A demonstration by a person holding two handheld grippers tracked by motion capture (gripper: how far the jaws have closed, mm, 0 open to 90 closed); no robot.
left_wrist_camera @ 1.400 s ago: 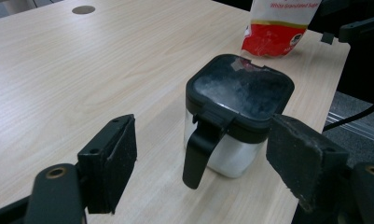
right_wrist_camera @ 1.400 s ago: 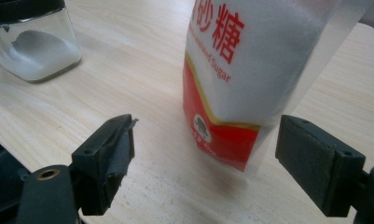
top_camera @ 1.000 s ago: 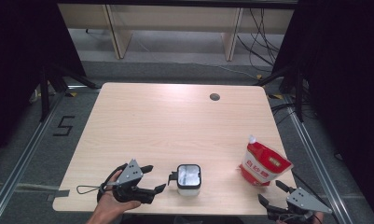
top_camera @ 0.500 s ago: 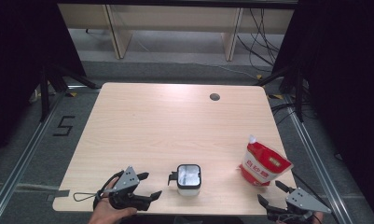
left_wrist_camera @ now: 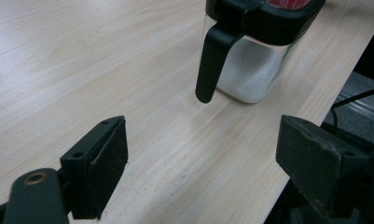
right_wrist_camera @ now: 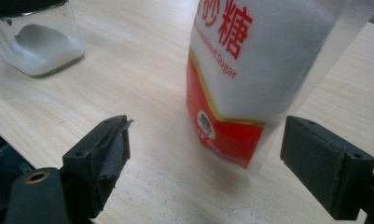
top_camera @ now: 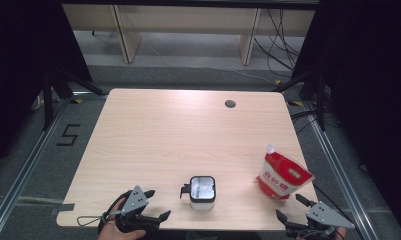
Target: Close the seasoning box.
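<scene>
A clear glass jar (top_camera: 203, 191) with a black rim and black side handle stands near the table's front edge, with white powder in the bottom (left_wrist_camera: 250, 70) (right_wrist_camera: 38, 42). A red and white sugar pouch (top_camera: 282, 175) (right_wrist_camera: 264, 60) stands upright at the front right. My left gripper (top_camera: 157, 205) (left_wrist_camera: 201, 163) sits open at the front left edge, jaws aimed at the jar's handle and a short way from it. My right gripper (top_camera: 290, 207) (right_wrist_camera: 205, 158) is open at the front right edge, just short of the pouch's base.
The wooden table (top_camera: 188, 130) has a round cable hole (top_camera: 230, 104) at the back right. A cable loop trails from the left gripper over the front edge. Shelving legs and cables stand on the floor behind the table.
My left gripper has drawn back toward the front left edge, away from the jar. The right gripper, jar and pouch have stayed put.
</scene>
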